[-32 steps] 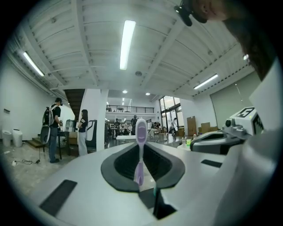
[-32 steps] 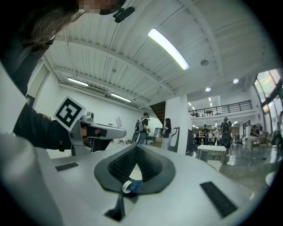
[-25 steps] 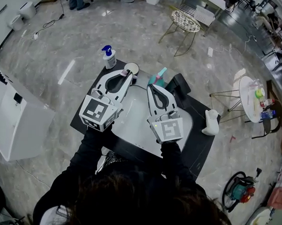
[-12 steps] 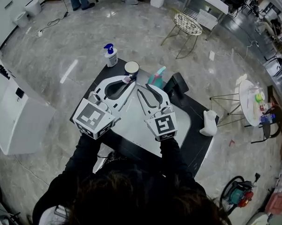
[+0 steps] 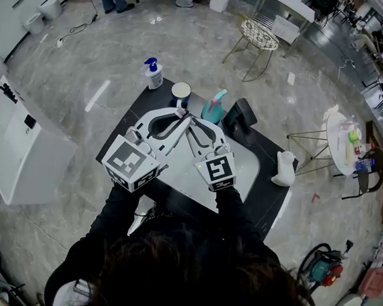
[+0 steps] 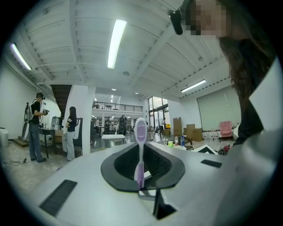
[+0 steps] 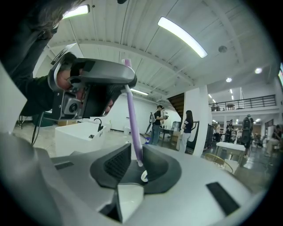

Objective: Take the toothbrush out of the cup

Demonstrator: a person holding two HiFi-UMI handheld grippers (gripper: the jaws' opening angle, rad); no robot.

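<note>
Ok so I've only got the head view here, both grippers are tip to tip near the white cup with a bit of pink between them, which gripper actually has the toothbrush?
Observer: The left gripper has it. Its own view shows the jaws shut on a purple toothbrush that stands upright, brush head on top.
Operator: And the right one, has it grabbed on too?
Observer: Not that I can see. In the right gripper view the handle's bottom end sits between the right gripper's pads. The jaws have just been closing but stand apart and don't look pressed on it.
</note>
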